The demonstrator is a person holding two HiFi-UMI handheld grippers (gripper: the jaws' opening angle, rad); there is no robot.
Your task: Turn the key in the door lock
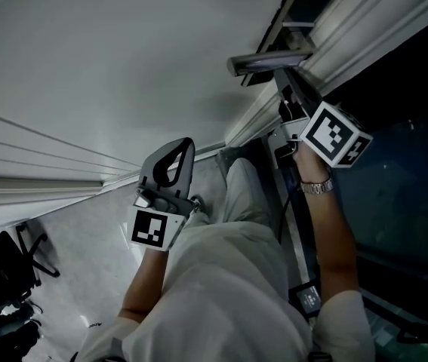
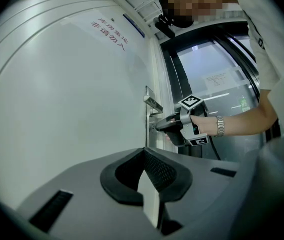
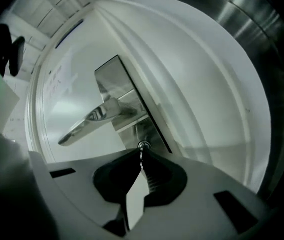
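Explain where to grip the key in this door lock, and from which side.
Grip the key by its flat head, the only part sticking out of the lock under the handle. Come straight at the door, jaws pressing its flat faces, as the right gripper does; a wrist roll should then turn it.

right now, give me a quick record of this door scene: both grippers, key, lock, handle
right gripper: shut on the key, tips at the lock
key: in the keyhole of the lock
left gripper: shut, nothing between its jaws, held back from the lock
door handle: metal lever, above the lock on the same plate, untouched
door: white
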